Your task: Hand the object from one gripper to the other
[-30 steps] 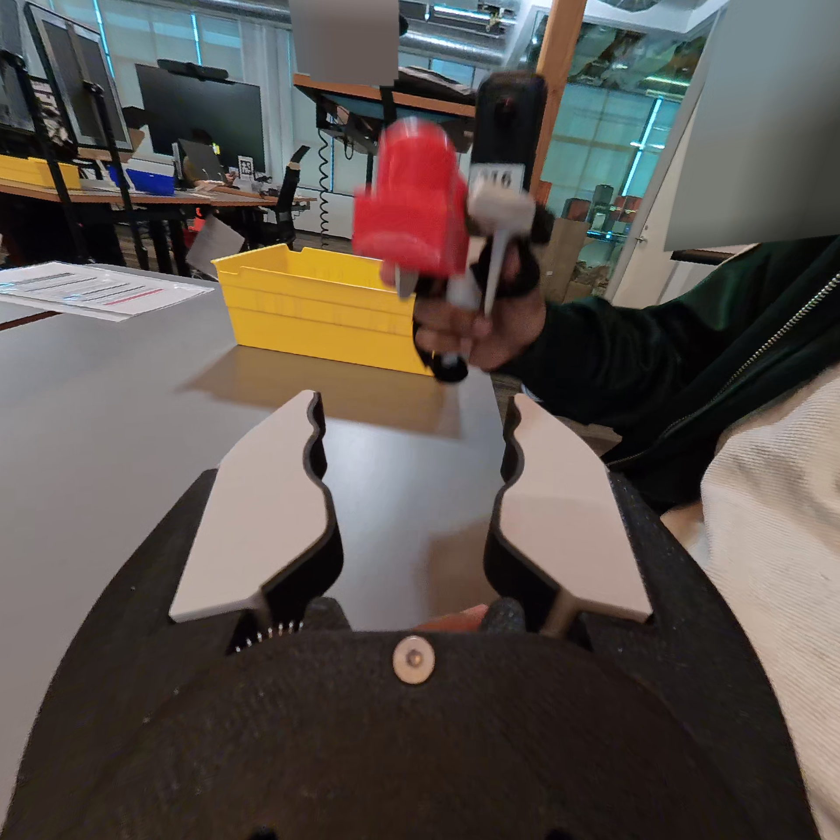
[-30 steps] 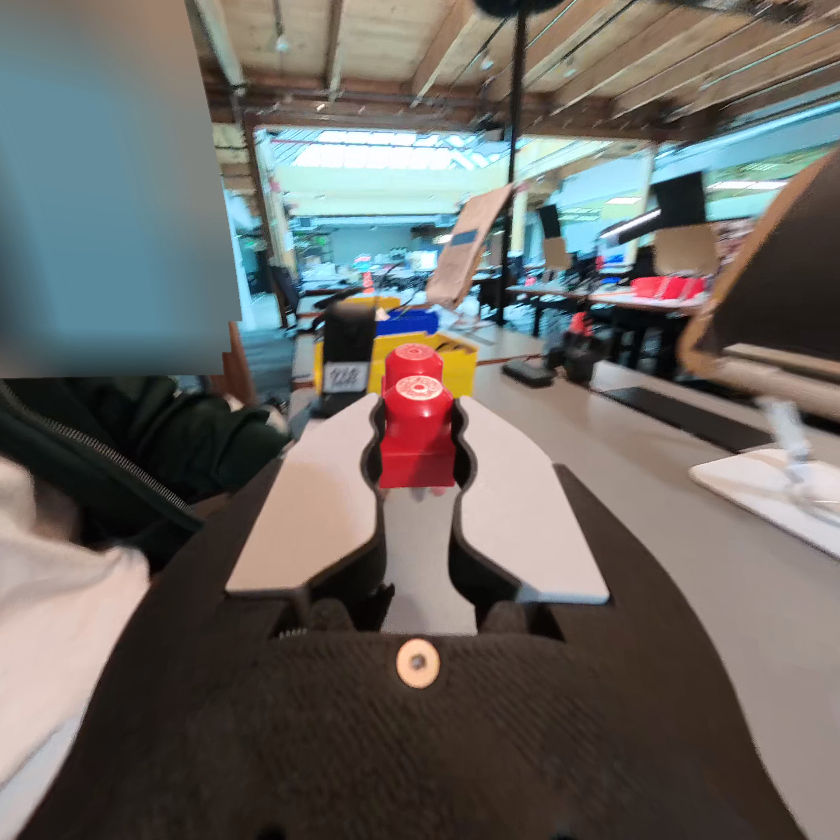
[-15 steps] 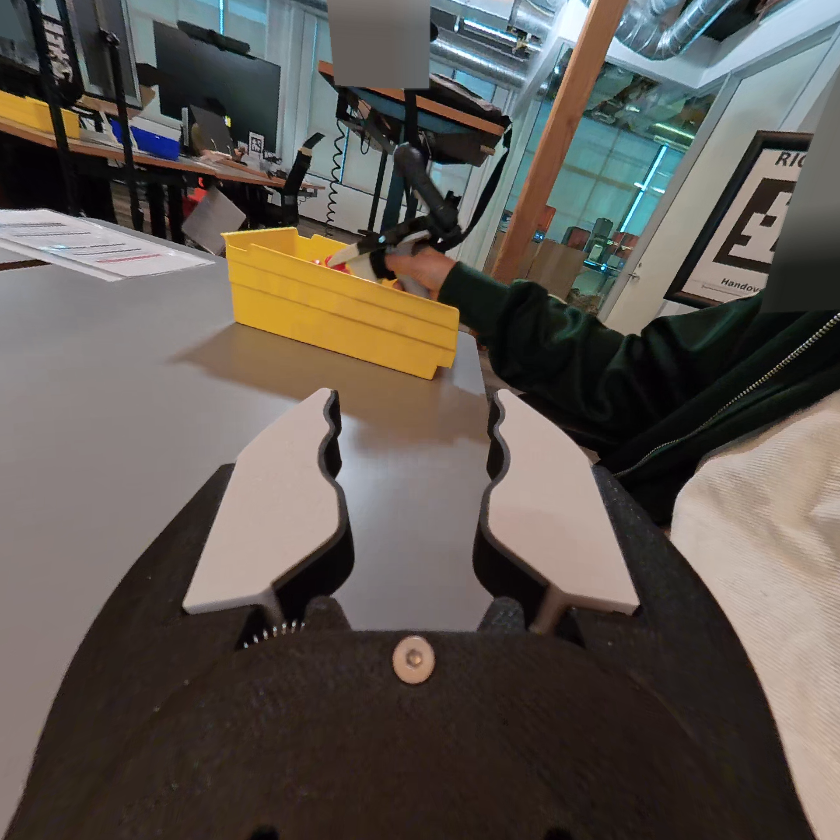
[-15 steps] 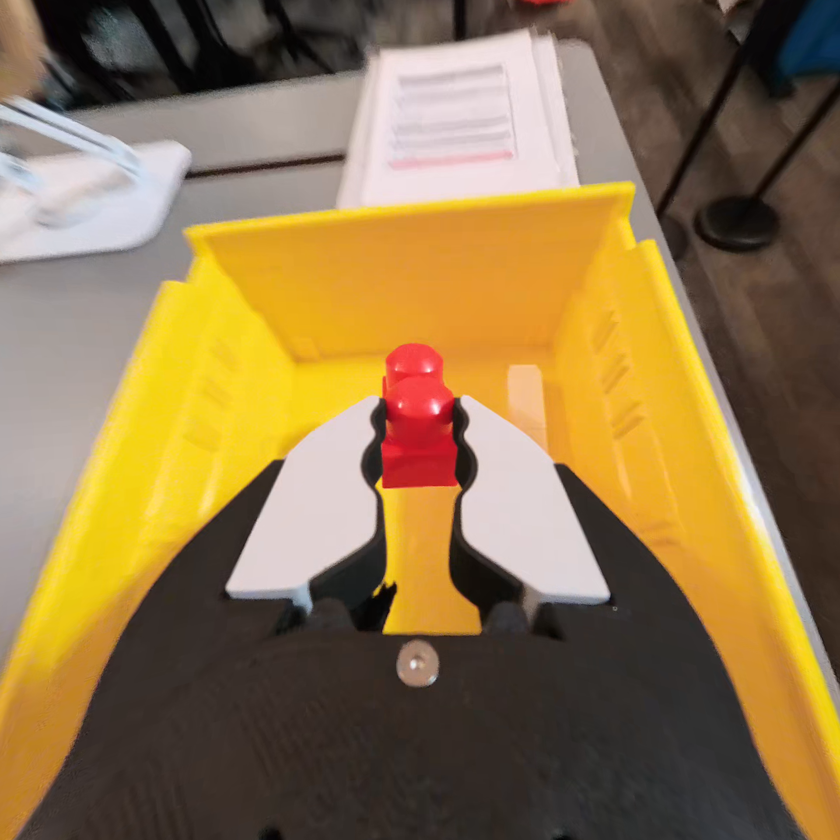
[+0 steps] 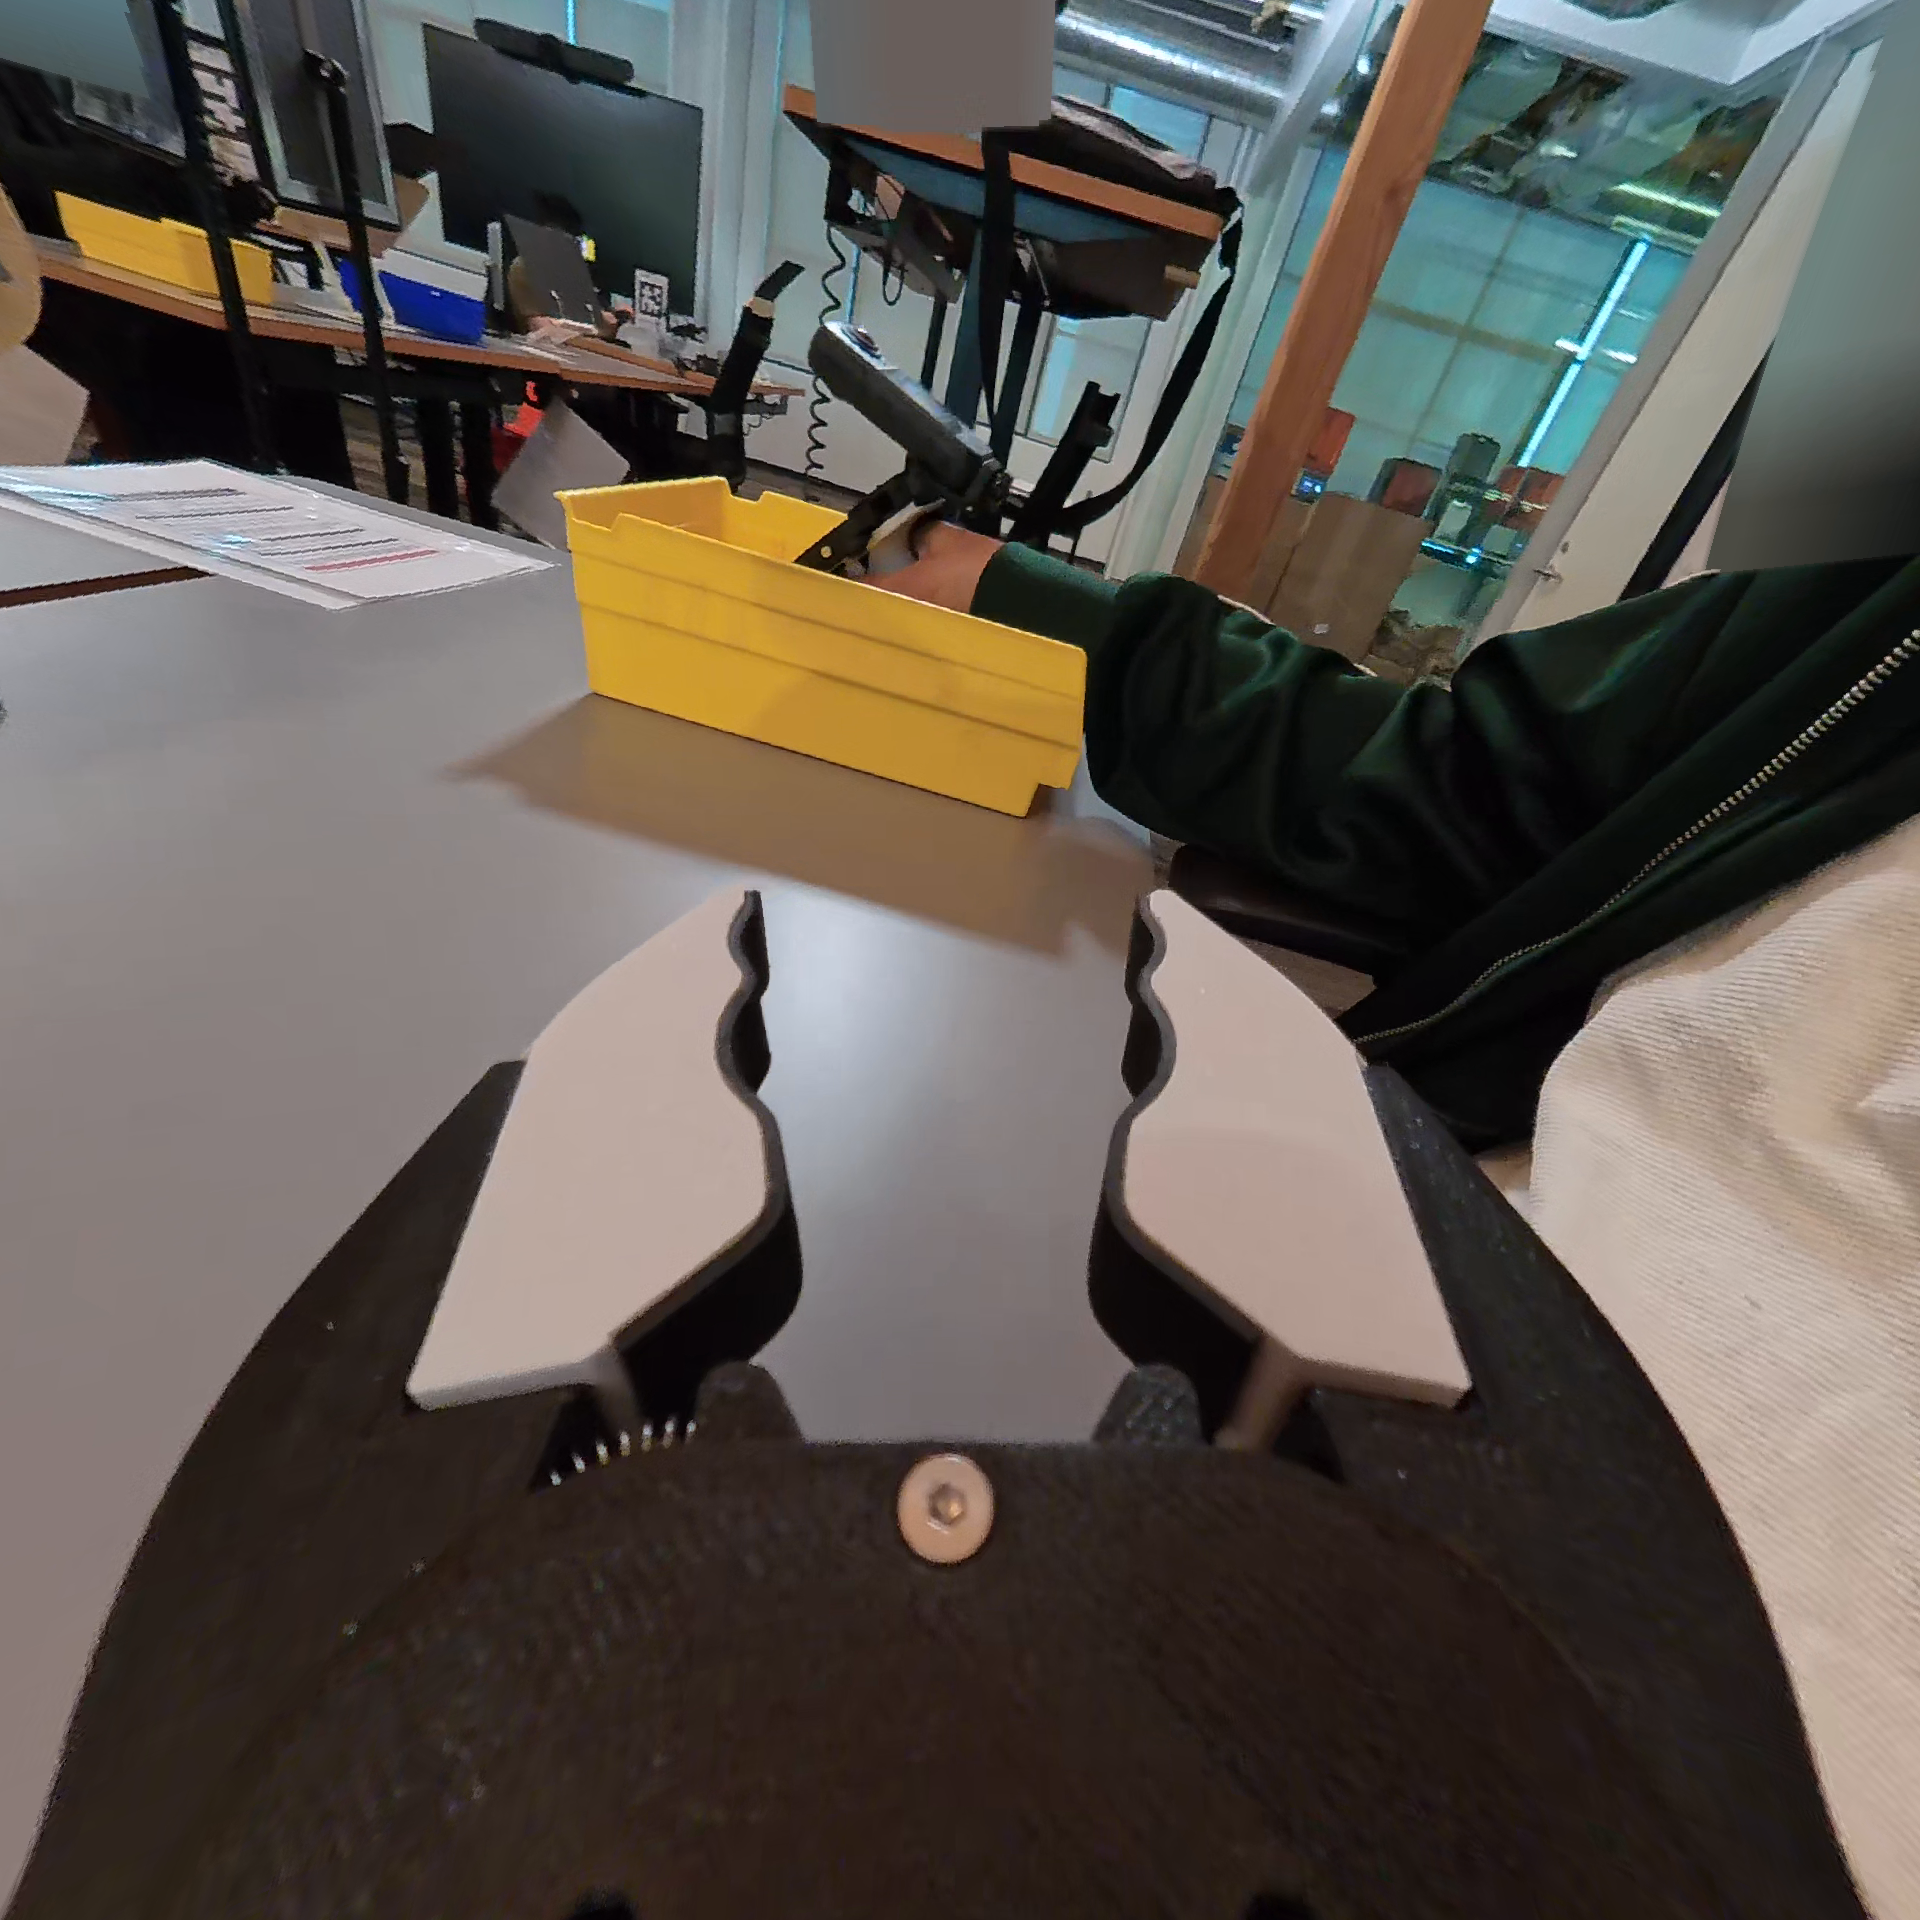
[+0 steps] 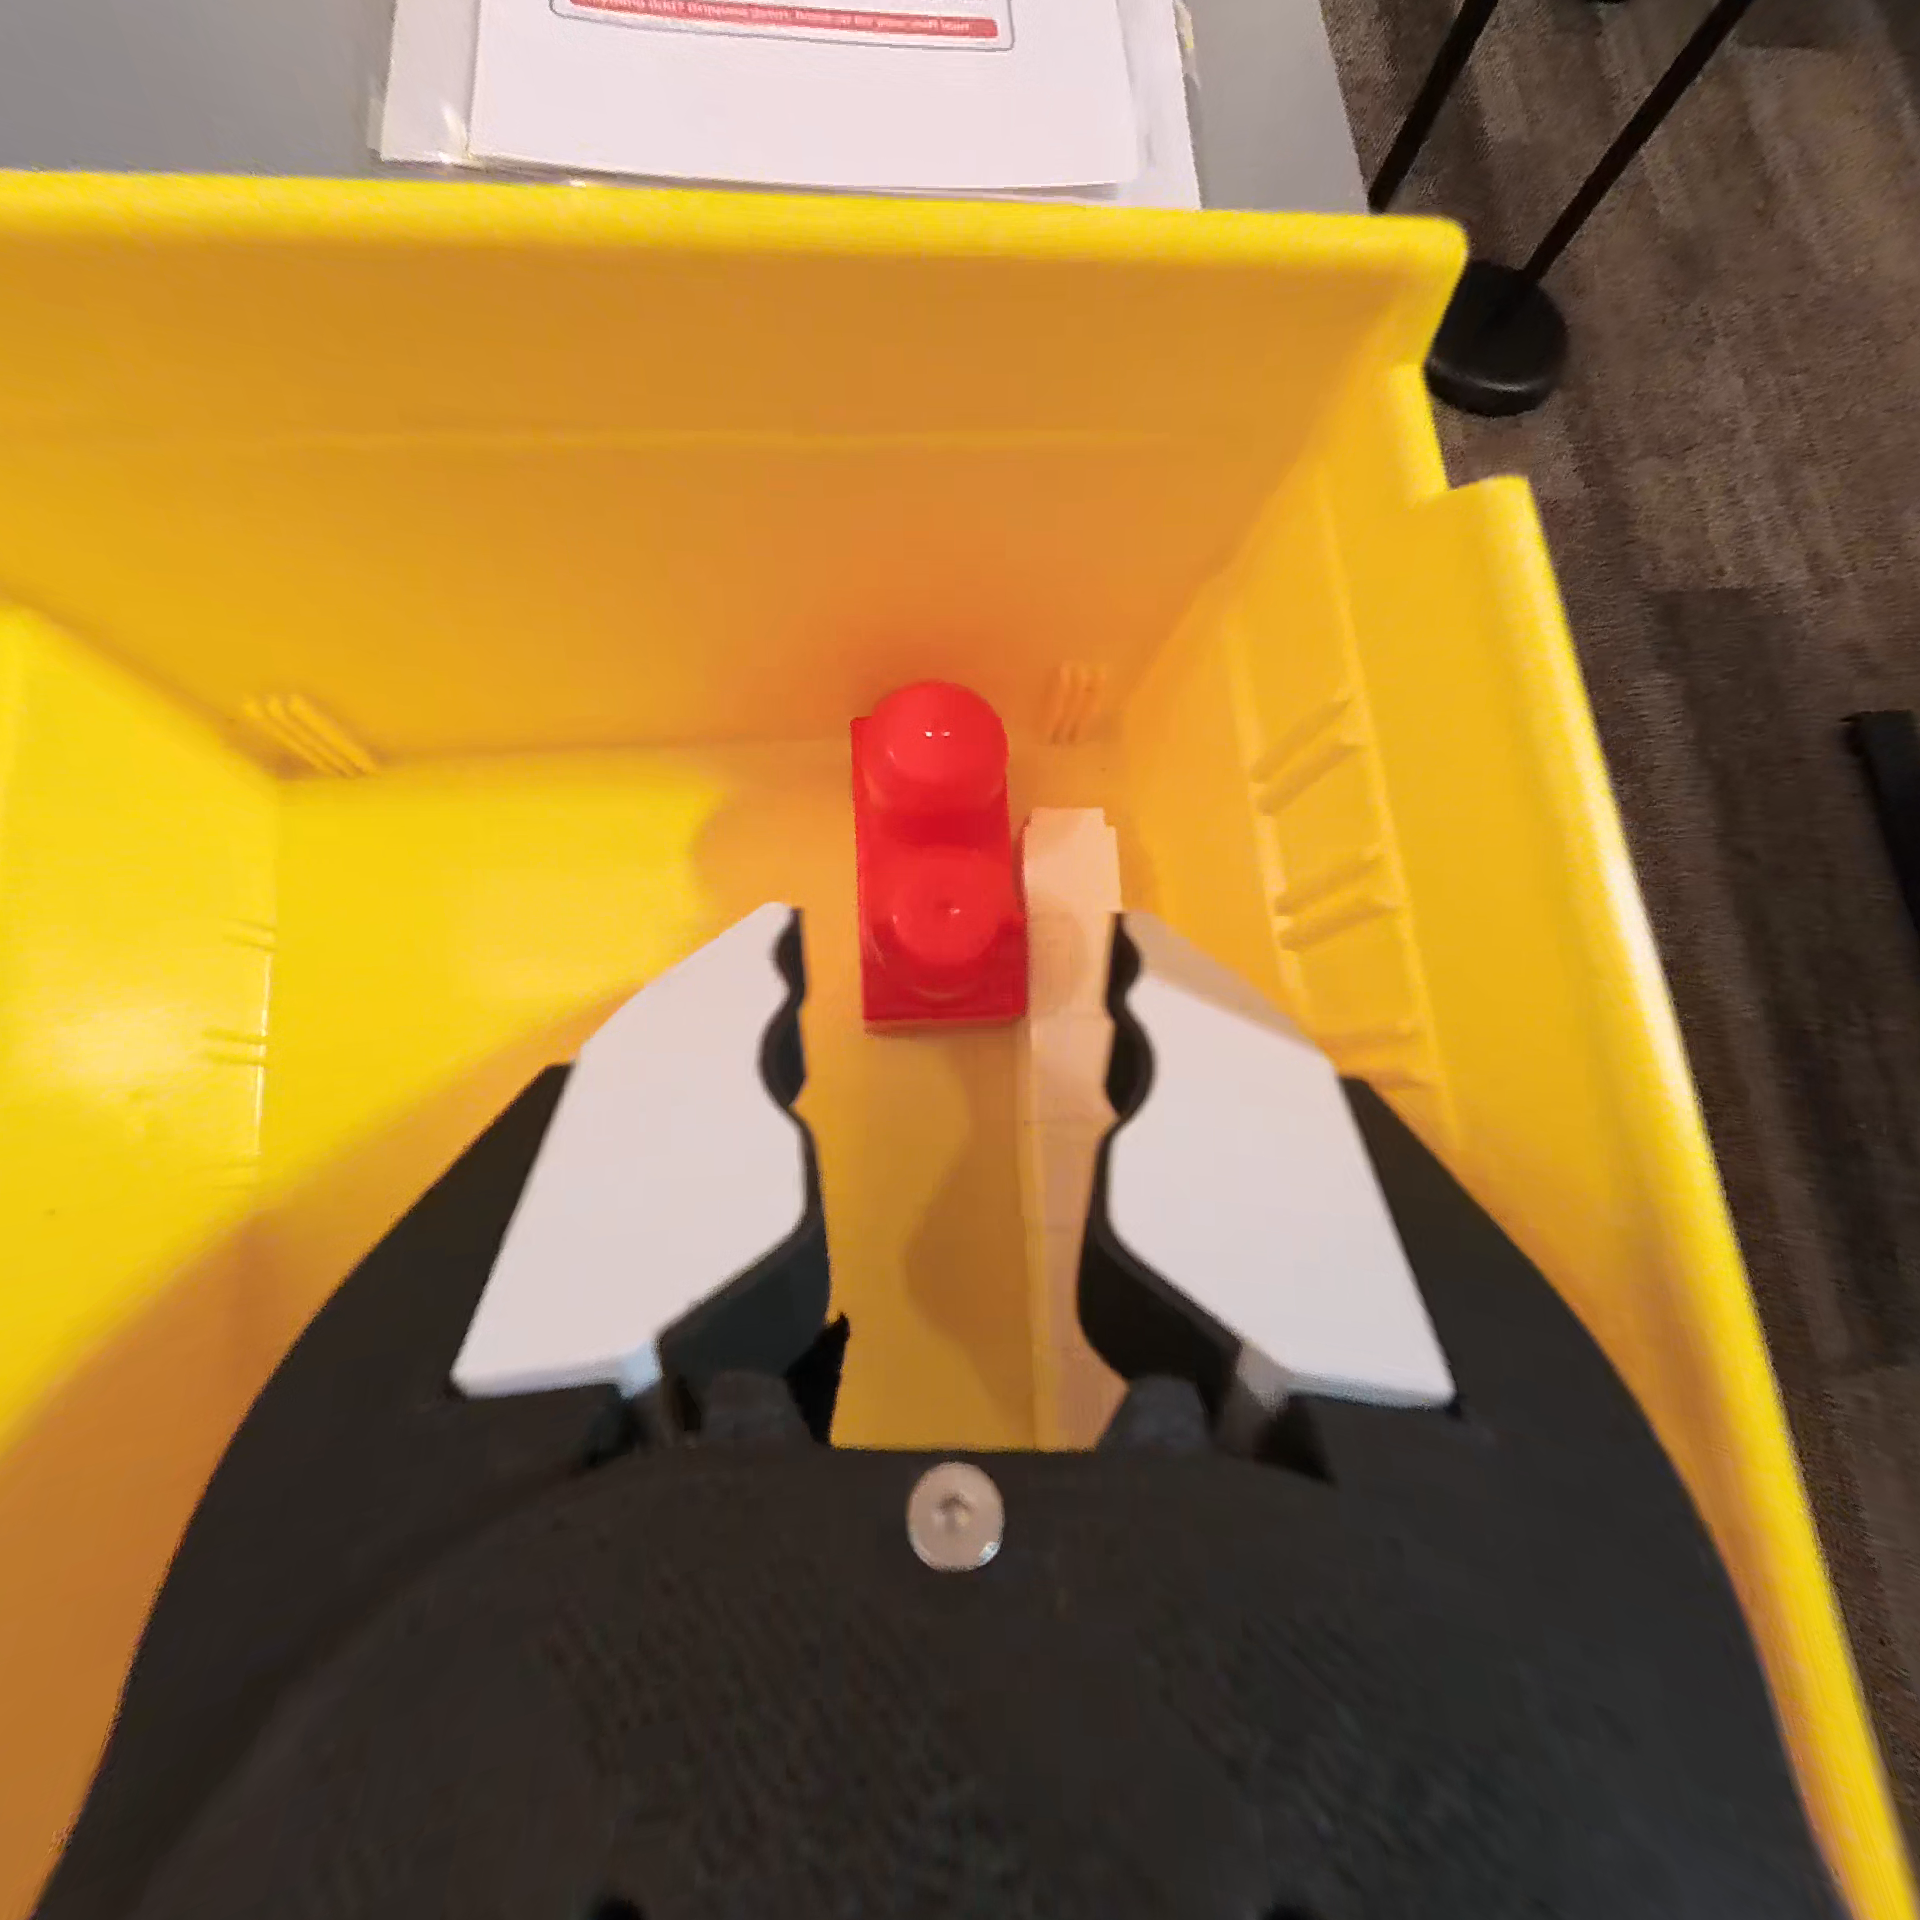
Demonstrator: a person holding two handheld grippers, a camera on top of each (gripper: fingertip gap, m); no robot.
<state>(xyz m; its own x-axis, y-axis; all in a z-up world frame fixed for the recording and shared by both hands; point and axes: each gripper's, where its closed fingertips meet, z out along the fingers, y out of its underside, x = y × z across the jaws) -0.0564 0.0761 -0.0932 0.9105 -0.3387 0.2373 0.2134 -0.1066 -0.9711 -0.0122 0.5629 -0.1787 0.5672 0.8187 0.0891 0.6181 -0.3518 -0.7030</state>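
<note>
So the right gripper [image 6: 954, 940] was down inside the yellow bin [image 6: 727, 436] with its jaws spread and nothing between them. The red block [image 6: 935, 873] sat on the bin floor just past the fingertips, not touching either one, right next to a pale wooden piece [image 6: 1070, 935] on its right. Looked to me like the handover part was done and the block had been dropped off, so all that was left was backing out.

Room-wise, the bin's right wall was near the right finger and the back wall stood just behind the block, so straight up and back seemed the clean exit.

The left gripper [image 5: 945, 914] hung wide open and empty over the grey table [image 5: 260, 831], well short of the bin, with lots of bare surface ahead.
</note>
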